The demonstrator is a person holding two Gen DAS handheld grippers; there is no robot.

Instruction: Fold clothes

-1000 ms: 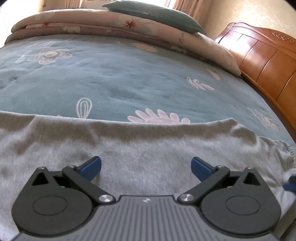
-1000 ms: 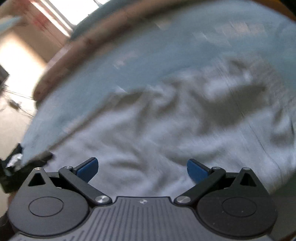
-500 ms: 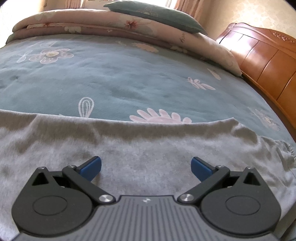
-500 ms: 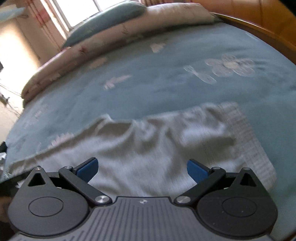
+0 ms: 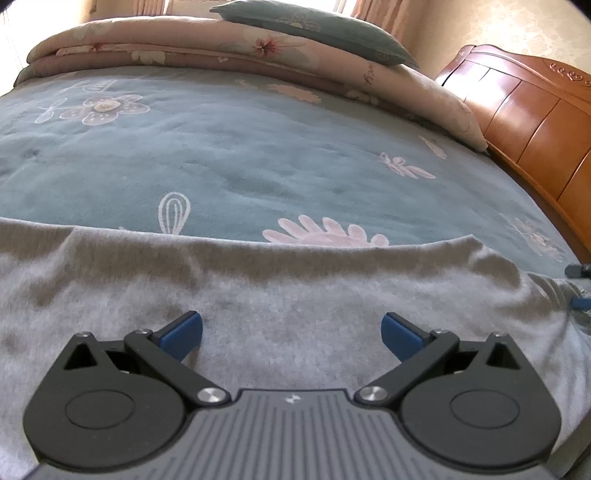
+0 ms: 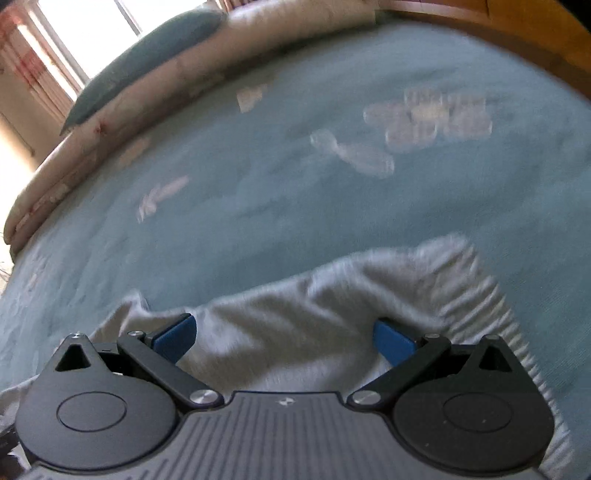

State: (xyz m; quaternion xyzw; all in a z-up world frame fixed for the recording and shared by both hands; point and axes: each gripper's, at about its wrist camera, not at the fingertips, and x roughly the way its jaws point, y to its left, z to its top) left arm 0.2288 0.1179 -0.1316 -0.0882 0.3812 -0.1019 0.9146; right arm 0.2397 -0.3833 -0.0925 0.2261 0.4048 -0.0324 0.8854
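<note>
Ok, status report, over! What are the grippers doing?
Left gripper open, over the grey top. Right gripper open, at its ribbed hem. Nothing in the way.

Lighting: daylight, bright, from the window point(image 6: 92, 33) beyond the far edge of the bed; overexposed there and at the top left of my left view. Glare: sheen on the wooden headboard point(image 5: 524, 122). Shadows: soft. Sharpness: my left view crisp; my right view motion-blurred, flower prints on the blue blanket point(image 6: 295, 184) smeared. Distortion: fisheye bowing, dark corners.
</note>
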